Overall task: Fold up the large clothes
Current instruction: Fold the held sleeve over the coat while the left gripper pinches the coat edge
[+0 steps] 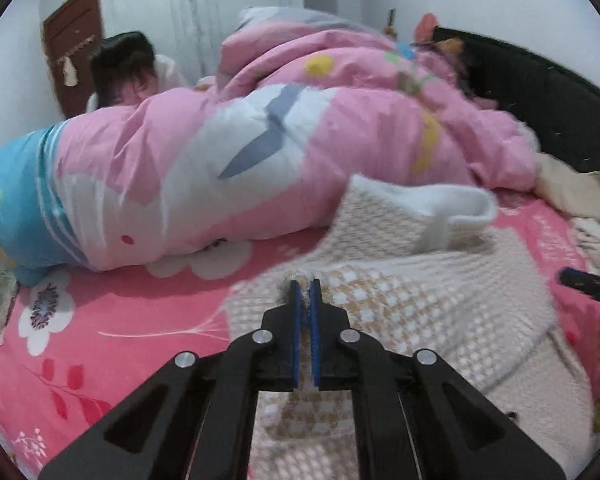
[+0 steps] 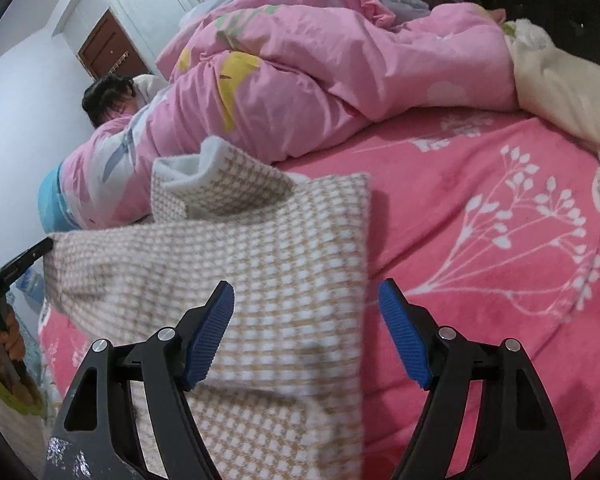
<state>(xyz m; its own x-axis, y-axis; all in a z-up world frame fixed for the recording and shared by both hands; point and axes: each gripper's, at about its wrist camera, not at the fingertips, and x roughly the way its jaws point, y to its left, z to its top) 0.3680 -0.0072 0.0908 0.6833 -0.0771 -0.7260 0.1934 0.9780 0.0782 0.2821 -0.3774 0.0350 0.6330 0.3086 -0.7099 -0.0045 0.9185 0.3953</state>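
Note:
A beige-and-white checked garment (image 1: 420, 300) with a white fleece lining lies on the pink floral bedsheet (image 1: 120, 312). One end of it is turned up, showing the lining. My left gripper (image 1: 305, 292) is shut on the garment's edge, with fabric pinched between its blue pads. The right wrist view shows the left gripper's tip (image 2: 40, 248) holding a lifted corner of the garment (image 2: 240, 272). My right gripper (image 2: 306, 304) is open over the garment's near right edge. Fabric lies under its left pad, and the pads do not press on it.
A bulky pink quilt (image 1: 300, 128) is heaped across the back of the bed. A person's head (image 1: 124, 68) shows behind it at the left. A black headboard (image 1: 540, 96) and a cream blanket (image 2: 560, 92) are at the right. Bare sheet (image 2: 500, 240) lies right of the garment.

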